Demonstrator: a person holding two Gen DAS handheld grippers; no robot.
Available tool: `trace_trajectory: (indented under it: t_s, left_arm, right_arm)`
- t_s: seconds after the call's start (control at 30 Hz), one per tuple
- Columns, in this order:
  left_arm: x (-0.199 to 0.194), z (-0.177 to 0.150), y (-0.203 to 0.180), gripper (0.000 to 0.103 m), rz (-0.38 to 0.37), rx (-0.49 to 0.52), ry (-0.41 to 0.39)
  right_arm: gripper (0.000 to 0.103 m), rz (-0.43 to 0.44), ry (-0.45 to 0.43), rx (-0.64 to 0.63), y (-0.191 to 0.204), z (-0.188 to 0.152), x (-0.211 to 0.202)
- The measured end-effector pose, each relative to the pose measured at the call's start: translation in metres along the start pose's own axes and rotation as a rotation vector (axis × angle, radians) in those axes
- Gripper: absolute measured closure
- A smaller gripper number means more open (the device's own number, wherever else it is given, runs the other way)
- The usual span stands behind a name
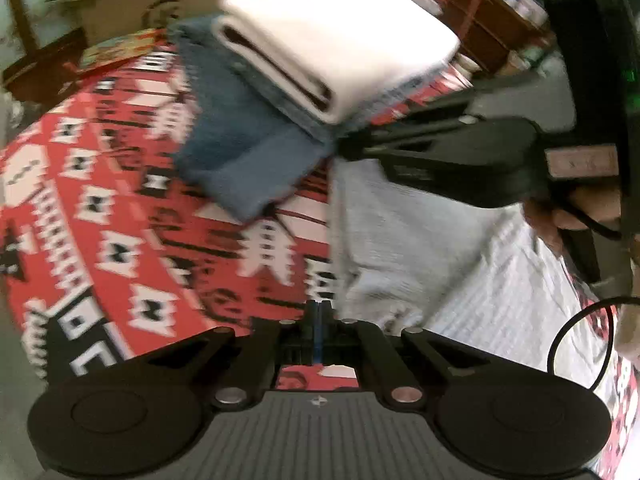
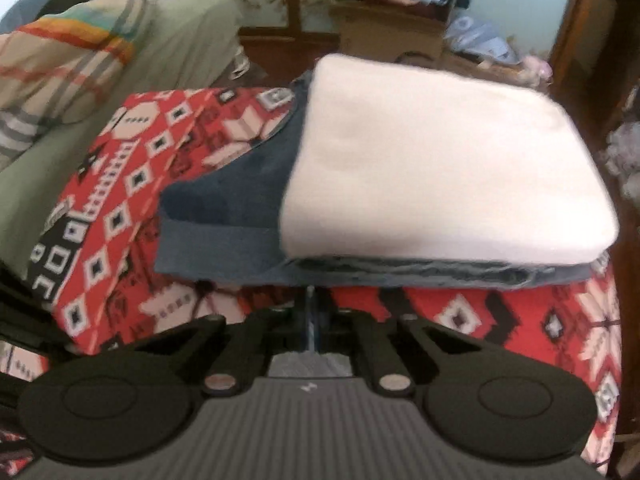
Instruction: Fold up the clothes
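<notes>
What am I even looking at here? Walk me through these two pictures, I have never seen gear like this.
No robot: a person holds a two-finger claw in each hand, each with a camera looking along its fingers. In the left view, the left claw is shut, at the edge of a grey garment. The right claw, seen from the side, reaches the stack's corner. In the right view, the right claw is shut by the blue folded garment, under a white folded one. All lie on a red patterned blanket. Whether either claw grips cloth is unclear.

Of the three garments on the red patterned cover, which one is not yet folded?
The grey garment, spread loose beside the stack and held by both grippers. The white garment lies folded on the folded blue garment.
</notes>
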State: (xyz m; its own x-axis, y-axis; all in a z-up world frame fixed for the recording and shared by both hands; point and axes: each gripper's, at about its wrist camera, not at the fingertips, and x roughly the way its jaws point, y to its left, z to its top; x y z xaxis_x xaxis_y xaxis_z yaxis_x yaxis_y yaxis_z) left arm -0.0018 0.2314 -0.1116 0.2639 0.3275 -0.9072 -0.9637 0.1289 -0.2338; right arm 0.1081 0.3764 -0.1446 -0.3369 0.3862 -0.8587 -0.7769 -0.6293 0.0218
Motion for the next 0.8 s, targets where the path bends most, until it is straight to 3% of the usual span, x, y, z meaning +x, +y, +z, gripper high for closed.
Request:
trace_trajectory:
  t_s: [0.07, 0.2, 0.33, 0.43, 0.5, 0.63, 0.8]
  left_arm:
    - [-0.005, 0.001, 0.006, 0.103, 0.009, -0.011, -0.002]
    - [0.002, 0.002, 0.006, 0.102, -0.077, -0.025, 0.026]
    - [0.017, 0.004, -0.003, 0.088, -0.104, -0.031, 0.052]
    - [0.013, 0.005, -0.005, 0.088, -0.064, -0.019, 0.025]
    - [0.010, 0.005, -0.007, 0.103, -0.037, -0.011, 0.007]
    - [0.004, 0.006, -0.009, 0.103, 0.015, 0.003, -0.027]
    - [0.004, -0.007, 0.010, 0.103, 0.047, -0.019, 0.007]
  right_arm:
    - [0.102, -0.028, -0.018, 0.032, -0.006, 0.001, -0.003]
    - [0.102, -0.039, -0.036, 0.155, -0.024, -0.005, -0.007]
    - [0.102, -0.054, -0.032, 0.204, -0.033, -0.007, -0.003]
    - [0.101, -0.052, -0.030, 0.215, -0.034, -0.006, 0.000]
    - [0.101, -0.055, -0.031, 0.208, -0.033, -0.006, 0.001]
    - [0.101, -0.046, -0.042, 0.241, -0.034, -0.007, 0.000]
    - [0.101, -0.054, -0.057, 0.252, -0.031, -0.008, 0.001]
